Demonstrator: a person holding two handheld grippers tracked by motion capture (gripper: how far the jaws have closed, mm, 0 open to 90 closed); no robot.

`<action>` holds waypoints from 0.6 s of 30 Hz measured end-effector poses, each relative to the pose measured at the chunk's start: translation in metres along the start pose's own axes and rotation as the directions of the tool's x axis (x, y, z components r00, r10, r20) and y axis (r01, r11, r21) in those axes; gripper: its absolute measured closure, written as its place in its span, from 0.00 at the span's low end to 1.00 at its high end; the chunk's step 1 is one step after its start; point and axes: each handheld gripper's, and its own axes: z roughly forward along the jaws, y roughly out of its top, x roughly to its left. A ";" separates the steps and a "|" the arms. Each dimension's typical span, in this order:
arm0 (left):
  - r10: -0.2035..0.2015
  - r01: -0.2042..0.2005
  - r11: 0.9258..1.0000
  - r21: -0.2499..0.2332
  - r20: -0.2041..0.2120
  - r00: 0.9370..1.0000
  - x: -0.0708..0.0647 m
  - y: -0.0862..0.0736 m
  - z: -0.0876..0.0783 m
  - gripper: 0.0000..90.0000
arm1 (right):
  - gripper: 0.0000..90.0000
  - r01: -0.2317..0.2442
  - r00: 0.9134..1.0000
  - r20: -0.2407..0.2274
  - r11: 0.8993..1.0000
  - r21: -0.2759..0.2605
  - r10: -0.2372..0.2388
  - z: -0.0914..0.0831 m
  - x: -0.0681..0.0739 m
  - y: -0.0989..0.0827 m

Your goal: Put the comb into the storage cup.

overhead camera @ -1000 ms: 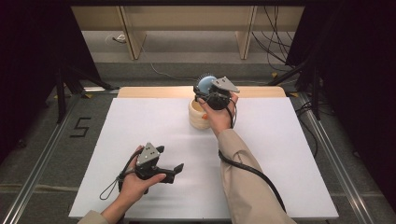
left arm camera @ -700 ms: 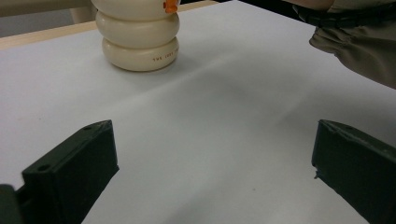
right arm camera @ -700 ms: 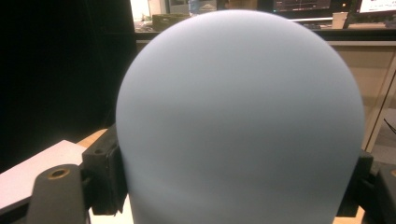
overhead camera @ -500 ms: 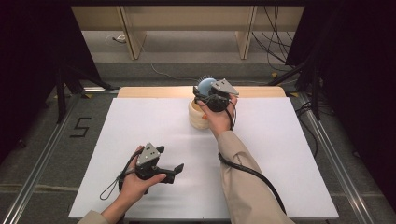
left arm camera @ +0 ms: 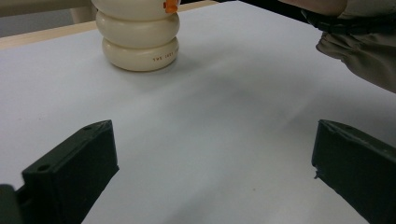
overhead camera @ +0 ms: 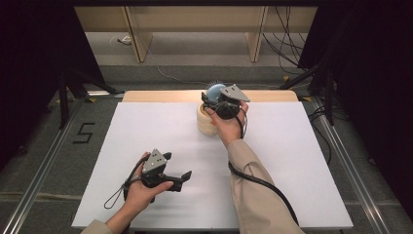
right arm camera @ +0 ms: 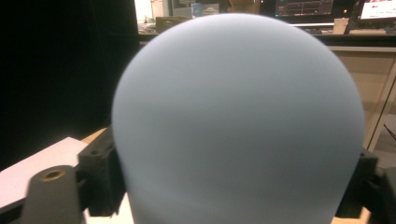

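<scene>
- The right tool (overhead camera: 217, 100) sits at the far edge of the white bench (overhead camera: 292, 161), at the top of the cream-coloured stack of rounded plastic rings (overhead camera: 207, 122), with the pale blue smooth dome-shaped cap (overhead camera: 214, 90) between its jaws.
- What has just changed: the jaws of this tool have been opening a little over the last half second, while the hand itself has kept its place compared with the earlier high views (no lift, no shift).
- In the right gripper view the pale blue cap (right arm camera: 238, 121) spans the whole gap, and each black jaw lies against a flank of it; I read the pads as touching, though the grip looks to be easing.
- My judgement: the cap is being set down on, or let go at, the top of the stack; a release seems to be the step in hand, not a pick-up.
- The left tool (overhead camera: 176, 170) rests near the front of the bench, well apart from the stack, its jaws wide apart with nothing between them (the left gripper view shows bare bench there).
- In that view the cream stack (left arm camera: 140, 39) stands upright, with a small orange tab (left arm camera: 171, 5) at its upper ring.
</scene>
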 end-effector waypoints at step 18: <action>0.001 -0.001 1.000 -0.001 0.002 1.000 -0.001 0.000 0.000 0.00 | 0.09 -0.024 1.000 0.002 1.000 0.004 0.024 -0.002 -0.001 -0.002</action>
